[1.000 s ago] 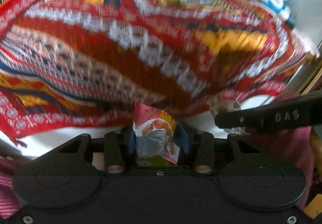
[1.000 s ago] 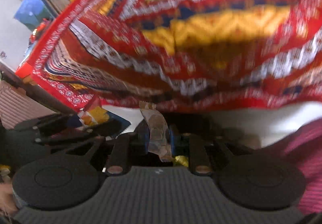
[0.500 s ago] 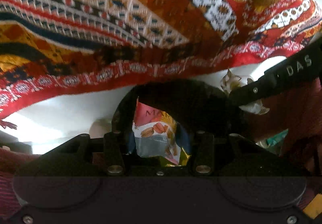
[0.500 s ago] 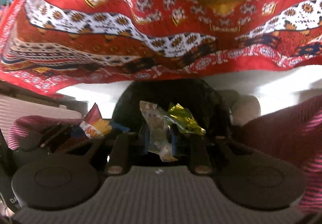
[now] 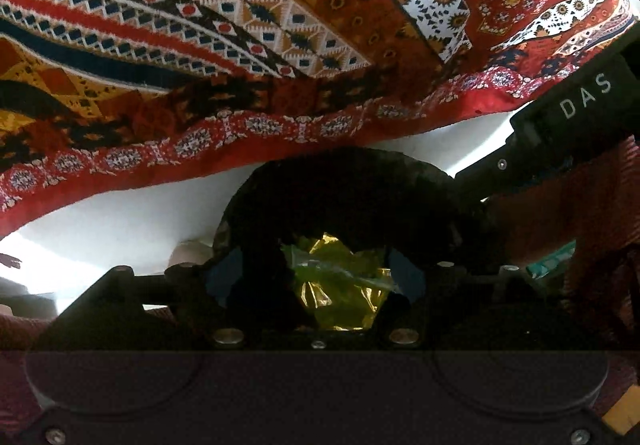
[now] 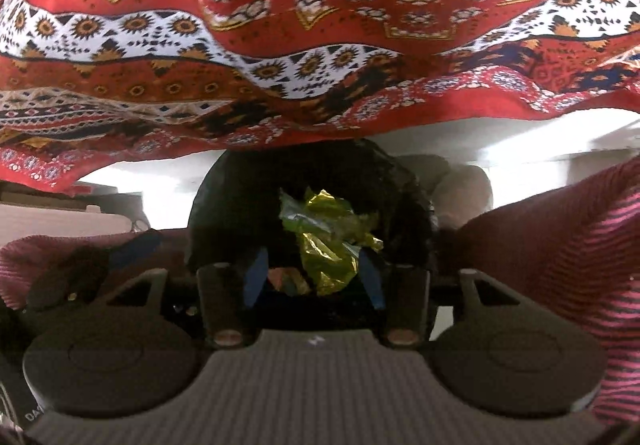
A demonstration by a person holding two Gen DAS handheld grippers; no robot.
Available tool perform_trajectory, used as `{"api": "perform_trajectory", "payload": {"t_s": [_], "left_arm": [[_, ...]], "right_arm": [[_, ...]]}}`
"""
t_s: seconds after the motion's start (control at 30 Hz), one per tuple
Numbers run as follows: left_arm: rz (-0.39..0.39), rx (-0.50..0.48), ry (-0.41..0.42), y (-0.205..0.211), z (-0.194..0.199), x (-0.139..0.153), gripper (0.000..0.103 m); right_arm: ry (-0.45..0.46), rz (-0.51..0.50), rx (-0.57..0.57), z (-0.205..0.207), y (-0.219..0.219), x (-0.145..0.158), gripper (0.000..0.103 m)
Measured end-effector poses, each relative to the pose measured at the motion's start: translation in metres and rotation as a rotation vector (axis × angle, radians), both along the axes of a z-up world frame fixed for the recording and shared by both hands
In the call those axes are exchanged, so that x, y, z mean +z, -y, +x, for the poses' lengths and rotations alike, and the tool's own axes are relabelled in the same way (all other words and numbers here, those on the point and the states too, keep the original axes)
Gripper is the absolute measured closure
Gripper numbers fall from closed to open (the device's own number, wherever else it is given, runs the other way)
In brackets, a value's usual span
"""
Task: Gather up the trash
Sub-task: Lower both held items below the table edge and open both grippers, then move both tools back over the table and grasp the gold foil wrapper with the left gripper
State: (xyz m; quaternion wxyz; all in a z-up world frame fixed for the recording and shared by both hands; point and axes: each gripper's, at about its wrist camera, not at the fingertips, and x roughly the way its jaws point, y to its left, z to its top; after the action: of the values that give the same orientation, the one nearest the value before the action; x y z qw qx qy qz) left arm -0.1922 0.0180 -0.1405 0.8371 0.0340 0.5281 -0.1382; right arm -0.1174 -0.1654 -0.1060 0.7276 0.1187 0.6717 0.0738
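Observation:
A black trash bag (image 5: 340, 189) gapes below both grippers, seen also in the right wrist view as a dark round mouth (image 6: 224, 205). Crumpled gold and green wrappers (image 5: 340, 281) lie inside it, and the same heap (image 6: 324, 241) shows in the right wrist view with a small reddish snack packet (image 6: 286, 281) low beside it. My left gripper (image 5: 316, 277) points down over the bag, its jaws opening with nothing pressed between the blue pads. My right gripper (image 6: 314, 273) hangs likewise, jaws opening, pads apart and free of the wrappers below.
A red patterned tablecloth (image 5: 280, 45) hangs over the table edge just beyond the bag. The right gripper's black body marked DAS (image 5: 560, 117) crosses the left wrist view at right. Pink striped fabric (image 6: 560, 237) lies close on the right, and a white floor shows behind.
Both grippers sank toward the bag and spread their jaws. The almond snack packet left the left gripper and the crumpled wrapper left the right one; both dropped into the bag.

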Motion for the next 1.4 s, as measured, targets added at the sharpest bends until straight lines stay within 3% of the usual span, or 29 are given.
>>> {"api": "perform_trajectory", "payload": {"t_s": [0.13, 0.37, 0.6, 0.93, 1.17, 1.4], "left_arm": [[-0.013, -0.011, 0.035, -0.001, -0.007, 0.011, 0.02], [0.01, -0.037, 0.177, 0.001, -0.018, 0.047, 0.016], [0.015, -0.033, 0.278, 0.004, -0.025, 0.086, 0.016], [-0.045, 0.022, 0.449, -0.006, -0.037, 0.17, 0.006], [-0.037, 0.057, 0.523, 0.001, -0.007, 0.206, 0.005], [-0.128, 0.086, 0.536, 0.012, 0.046, 0.215, 0.005]], "right_arm": [[0.023, 0.003, -0.004, -0.001, 0.004, 0.011, 0.032], [0.117, 0.017, 0.049, -0.004, 0.002, 0.047, 0.023], [0.235, 0.058, 0.081, -0.012, 0.008, 0.083, 0.021], [0.466, 0.143, 0.109, -0.016, 0.028, 0.15, 0.018], [0.606, 0.108, 0.101, -0.001, 0.055, 0.185, 0.017], [0.701, -0.022, 0.103, 0.035, 0.073, 0.196, 0.017]]}}
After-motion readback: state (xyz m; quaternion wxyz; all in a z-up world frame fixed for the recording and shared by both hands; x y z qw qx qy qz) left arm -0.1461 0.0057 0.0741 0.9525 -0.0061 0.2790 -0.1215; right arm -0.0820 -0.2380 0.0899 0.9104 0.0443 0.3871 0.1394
